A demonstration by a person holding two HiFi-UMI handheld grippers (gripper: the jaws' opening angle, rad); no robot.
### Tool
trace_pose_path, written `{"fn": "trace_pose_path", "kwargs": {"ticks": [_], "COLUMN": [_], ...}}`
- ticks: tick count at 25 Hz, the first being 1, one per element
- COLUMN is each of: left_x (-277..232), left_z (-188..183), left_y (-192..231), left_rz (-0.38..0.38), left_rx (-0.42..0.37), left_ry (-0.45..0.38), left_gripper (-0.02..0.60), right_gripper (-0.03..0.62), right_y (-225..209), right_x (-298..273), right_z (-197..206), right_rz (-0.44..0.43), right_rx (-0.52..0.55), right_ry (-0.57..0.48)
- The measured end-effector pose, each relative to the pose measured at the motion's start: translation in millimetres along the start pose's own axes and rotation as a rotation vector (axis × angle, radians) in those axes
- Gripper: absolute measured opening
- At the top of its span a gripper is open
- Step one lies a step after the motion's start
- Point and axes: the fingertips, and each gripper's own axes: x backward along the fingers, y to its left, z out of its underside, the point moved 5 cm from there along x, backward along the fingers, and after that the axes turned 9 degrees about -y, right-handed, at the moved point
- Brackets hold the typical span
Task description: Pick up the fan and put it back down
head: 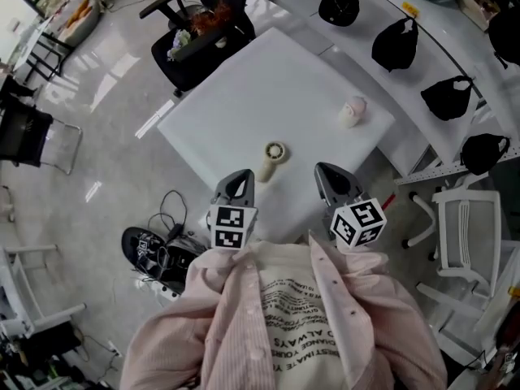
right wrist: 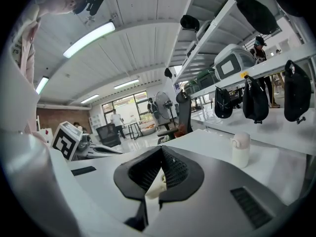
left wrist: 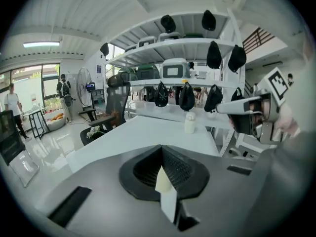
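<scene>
A small cream hand fan (head: 273, 159) lies on the white table (head: 244, 96), its round head pointing away from me. My left gripper (head: 240, 175) hangs just left of the fan's handle, jaws shut and empty. Just right of the fan my right gripper (head: 324, 170) is also shut with nothing in it. In the left gripper view the jaws (left wrist: 162, 154) meet, and a cream sliver of the fan (left wrist: 163, 182) shows below them. The right gripper view shows the same: closed jaws (right wrist: 162, 158) and a bit of the fan (right wrist: 155, 187) beneath.
A small white and pink bottle-like thing (head: 353, 110) stands on the table's far right part. A black office chair (head: 203, 31) is at the far corner. Black caps (head: 394, 43) hang along the white shelving to the right. Cables and a black device (head: 154, 250) lie on the floor at the left.
</scene>
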Motion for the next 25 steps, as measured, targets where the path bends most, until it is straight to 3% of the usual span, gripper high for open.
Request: {"fn": "trace_pose_path", "kwargs": {"ticks": [8, 18, 25], "left_x": [30.9, 50.1, 59.1], "left_z": [-39.6, -76.4, -91.8], "left_y": [10.0, 27.7, 44.6], "left_rz": [0.016, 0.021, -0.026], "left_rx": [0.046, 0.054, 0.036], "left_ry": [-0.17, -0.321, -0.395], "left_gripper": [0.002, 0.002, 0.002], "right_gripper": [0.0, 0.0, 0.0], "right_y": [8.8, 17.6, 16.0], "right_x": [2.0, -5.5, -4.2], "right_z": [-25.4, -70.6, -94.2], "right_rz": [-0.019, -0.05, -0.044], "right_rx": [-0.006, 0.024, 0.025], "right_ry": [-0.081, -0.204, -0.277]}}
